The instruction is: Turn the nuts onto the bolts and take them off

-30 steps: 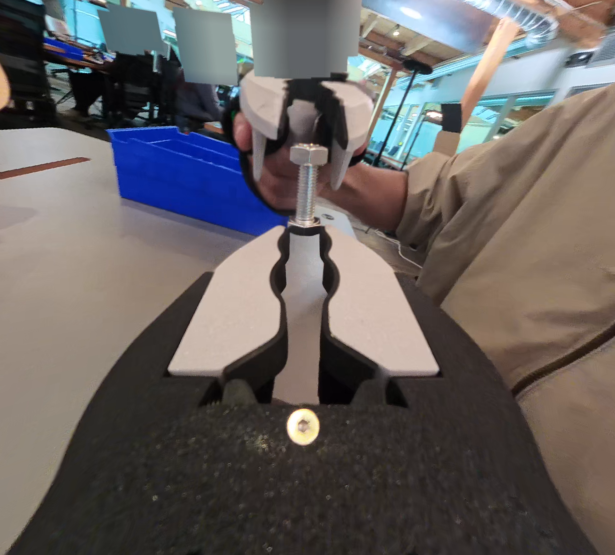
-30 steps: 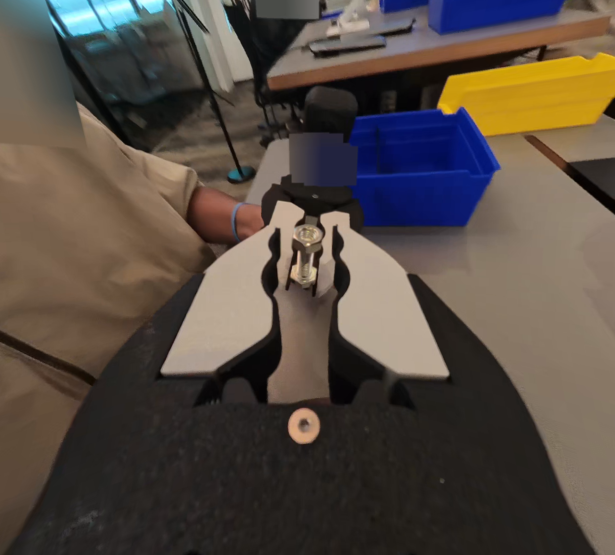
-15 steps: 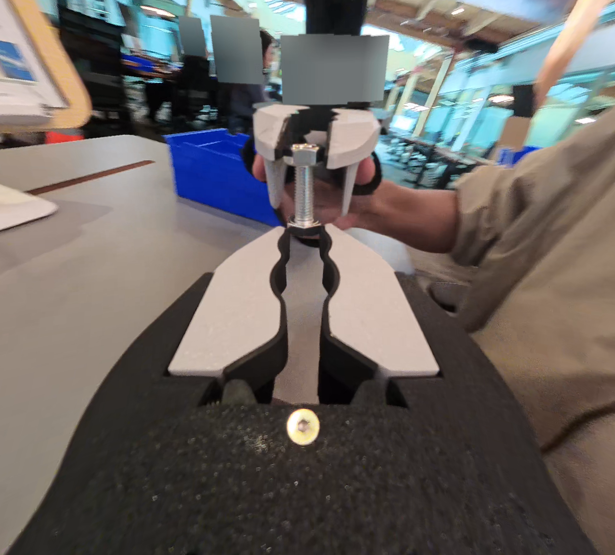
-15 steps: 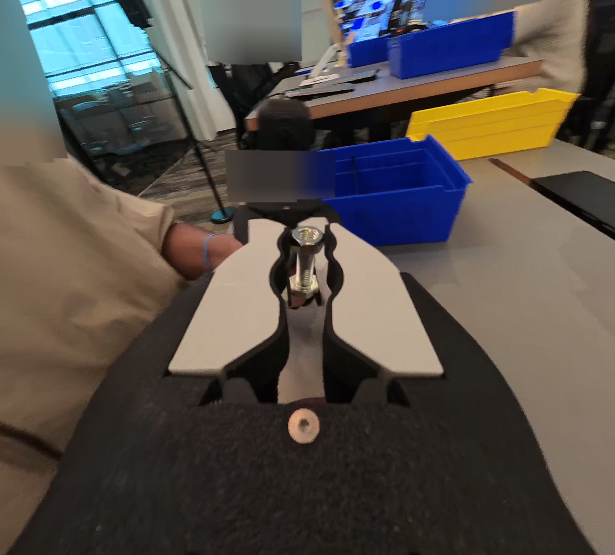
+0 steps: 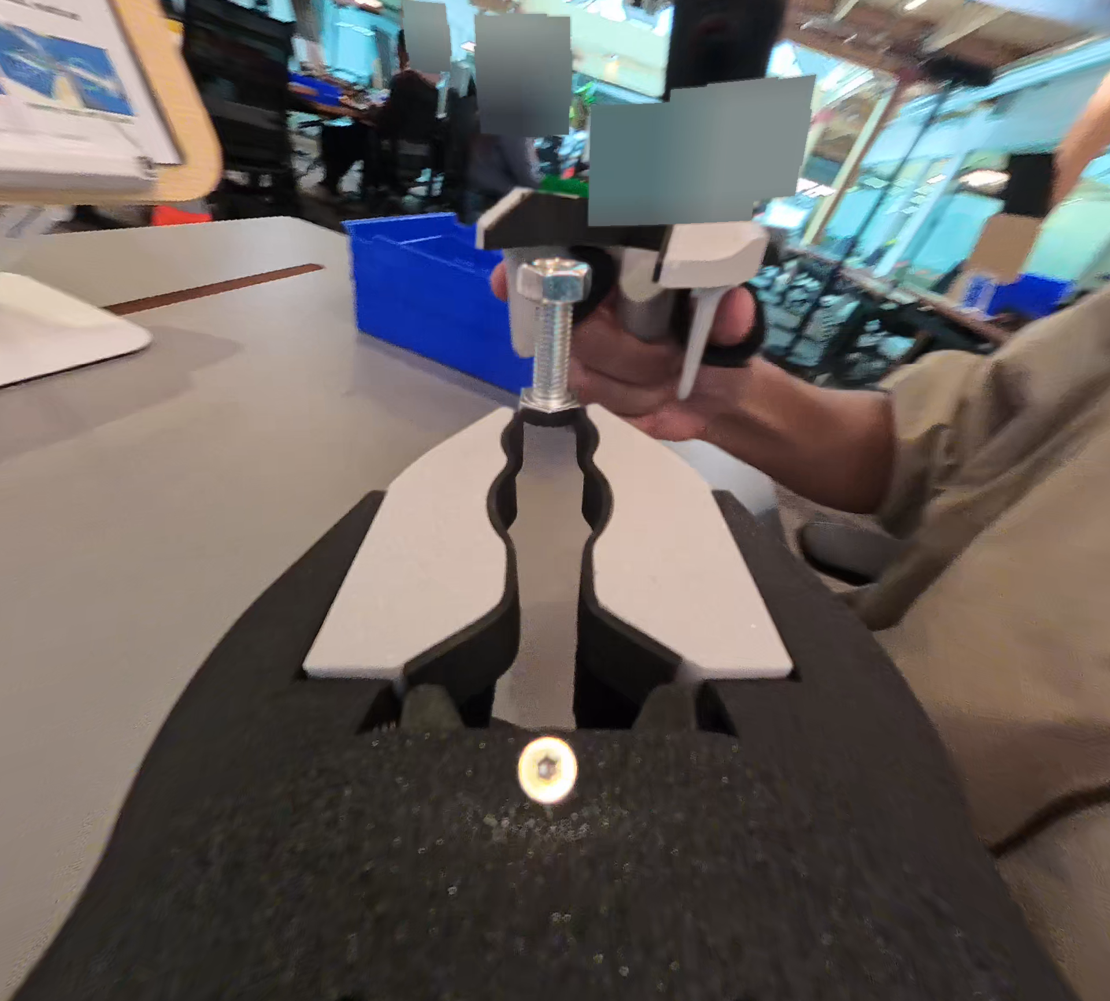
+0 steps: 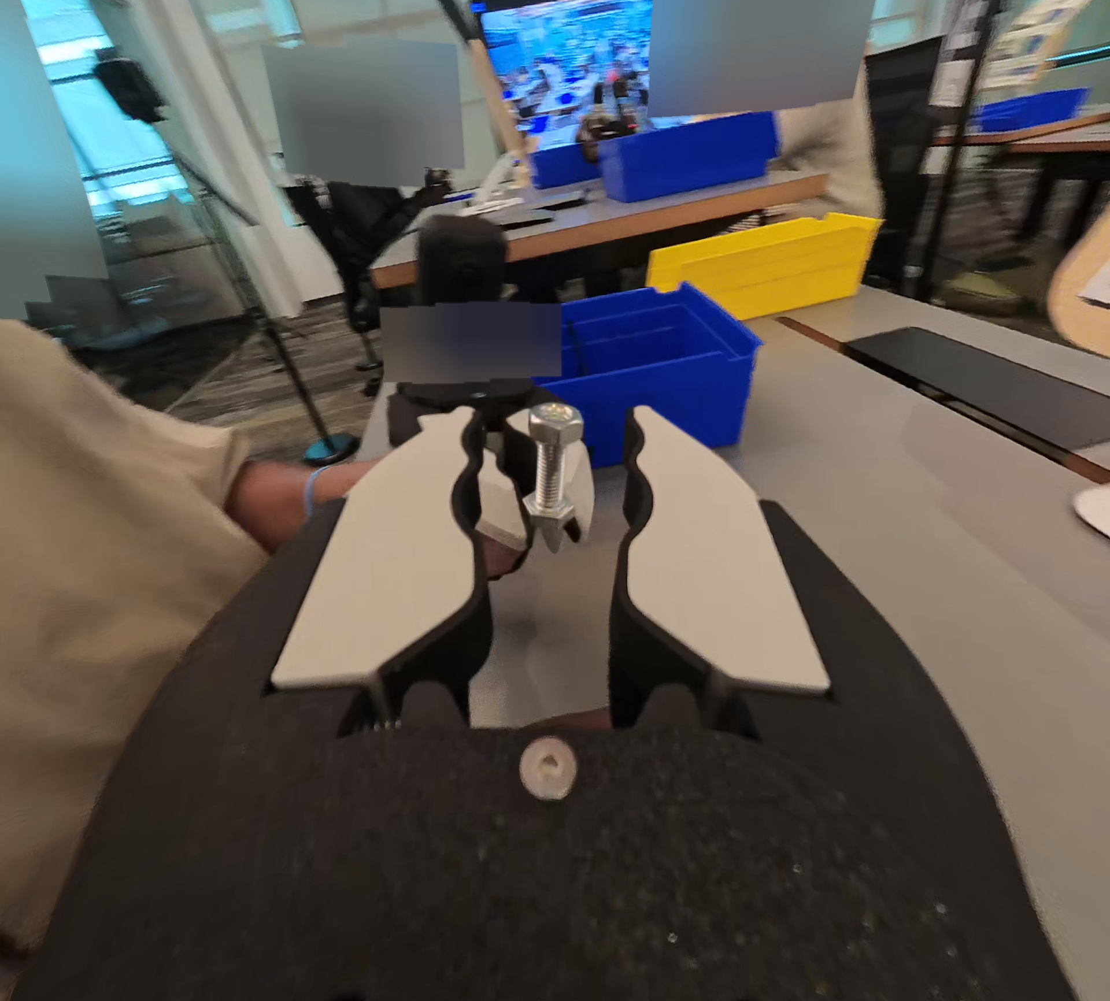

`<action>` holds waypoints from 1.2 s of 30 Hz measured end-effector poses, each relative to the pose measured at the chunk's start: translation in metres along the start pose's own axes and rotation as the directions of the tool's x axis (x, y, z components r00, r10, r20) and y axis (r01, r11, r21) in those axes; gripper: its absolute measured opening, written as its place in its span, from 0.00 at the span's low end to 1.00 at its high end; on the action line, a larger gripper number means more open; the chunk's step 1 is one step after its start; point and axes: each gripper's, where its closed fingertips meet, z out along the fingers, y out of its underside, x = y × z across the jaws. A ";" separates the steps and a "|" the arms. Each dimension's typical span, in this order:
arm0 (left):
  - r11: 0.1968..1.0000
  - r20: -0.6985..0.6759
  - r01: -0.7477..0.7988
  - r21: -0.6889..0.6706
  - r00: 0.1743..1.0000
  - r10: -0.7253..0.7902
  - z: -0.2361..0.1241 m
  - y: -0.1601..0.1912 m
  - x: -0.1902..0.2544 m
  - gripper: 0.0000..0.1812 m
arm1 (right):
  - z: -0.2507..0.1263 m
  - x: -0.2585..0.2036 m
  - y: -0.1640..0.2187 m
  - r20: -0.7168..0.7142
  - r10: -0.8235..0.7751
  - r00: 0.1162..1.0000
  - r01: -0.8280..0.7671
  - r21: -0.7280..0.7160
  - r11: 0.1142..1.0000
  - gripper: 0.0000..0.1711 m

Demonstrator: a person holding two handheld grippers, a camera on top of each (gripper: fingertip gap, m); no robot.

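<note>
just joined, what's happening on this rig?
A person works a bolt and nut with two handheld grippers. The left gripper is shut on the nut at the bolt's lower end, holding the bolt upright above the grey table. The right gripper is open, its fingers apart on either side of the bolt, not touching it. A blue bin sits behind.

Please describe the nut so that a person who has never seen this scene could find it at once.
Above the grey table, in front of the blue bin, the left gripper holds a silver bolt upright. The nut is the small silver piece at the bolt's lower end, clamped in the jaws; the hexagonal head is at the top.
</note>
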 end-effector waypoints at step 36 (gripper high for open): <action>0.999 -0.107 0.046 0.017 0.993 -0.044 -0.005 -0.003 0.009 0.09 | -0.005 -0.013 -0.002 0.090 -0.083 0.992 0.084 -0.011 0.996 0.22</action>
